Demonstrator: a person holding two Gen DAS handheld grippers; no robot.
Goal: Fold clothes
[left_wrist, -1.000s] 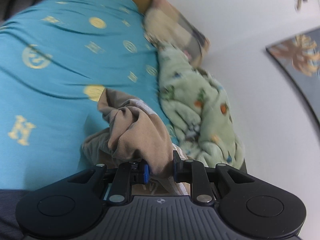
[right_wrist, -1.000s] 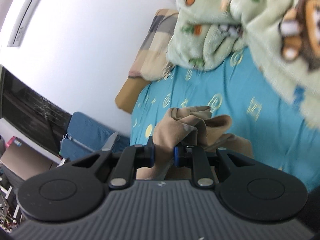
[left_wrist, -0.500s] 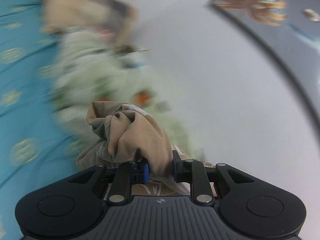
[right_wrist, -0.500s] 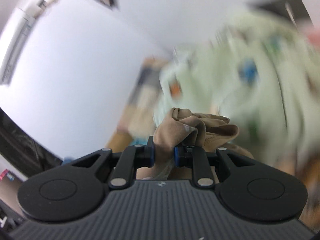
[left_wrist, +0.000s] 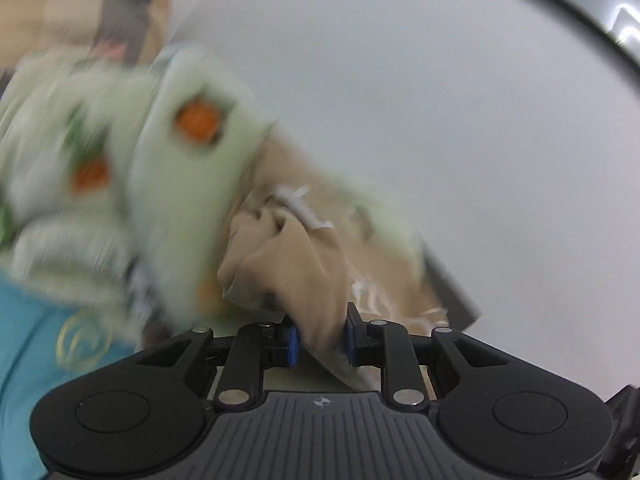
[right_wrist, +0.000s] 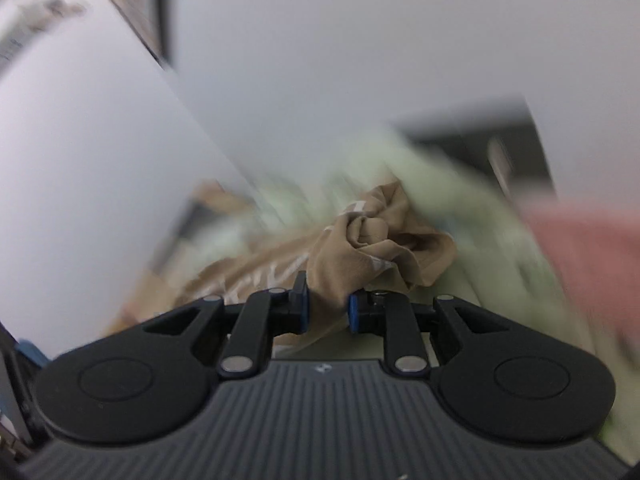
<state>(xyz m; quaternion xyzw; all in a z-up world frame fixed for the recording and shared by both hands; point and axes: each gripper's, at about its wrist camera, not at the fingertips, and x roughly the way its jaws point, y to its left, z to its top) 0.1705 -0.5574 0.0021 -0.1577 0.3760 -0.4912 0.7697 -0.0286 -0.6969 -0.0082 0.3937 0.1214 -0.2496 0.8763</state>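
Between my left gripper's [left_wrist: 320,338] blue-padded fingers [left_wrist: 293,345] sits a bunched fold of the tan garment [left_wrist: 298,264]; jaws drawn nearly together, pinched on the cloth. Fabric rises from the pads in a crumpled knot, with white print showing on the creases. More of it trails off to the right, over what looks like a tan surface, too blurred to name.

Left wrist view: pale green fleece blanket [left_wrist: 176,184] with orange patches lies just left of the knot, touching it or nearly so; I cannot tell which through the blur. Teal bedsheet [left_wrist: 36,344] with a gold ring motif at lower left. Plaid pillow [left_wrist: 100,20] at upper left, against the white wall [left_wrist: 400,100].

Right wrist view: my right gripper [right_wrist: 327,312] likewise has its jaws narrowed onto the tan garment [right_wrist: 360,256], a twisted wad standing up just past the pads. A stretch of the same cloth runs away to the left. Green blanket [right_wrist: 472,220] behind and to the right, heavily smeared. A pink blur [right_wrist: 592,256] at the right edge; I cannot tell what it is.
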